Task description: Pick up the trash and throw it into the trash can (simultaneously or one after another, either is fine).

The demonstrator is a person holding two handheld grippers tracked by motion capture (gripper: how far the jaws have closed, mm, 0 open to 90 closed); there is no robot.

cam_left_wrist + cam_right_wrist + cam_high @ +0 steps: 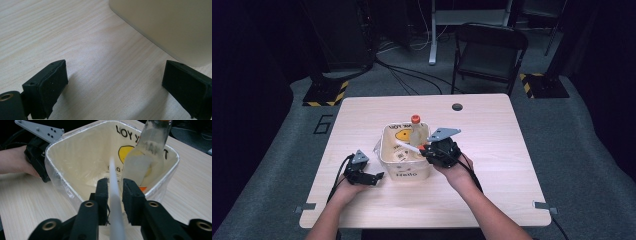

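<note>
Gripping white stick (114, 195) over bin (388, 161), right gripper (115, 195) jaws were clamped; bottle (416, 133) stood inside; left gripper (113, 85) rested on table (492, 135), jaws wide.

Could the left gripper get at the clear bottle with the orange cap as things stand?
Probably not directly: the left gripper sits open, low on the table outside the cream bin, whose wall stands between it and the bottle; it must lift over.
</note>
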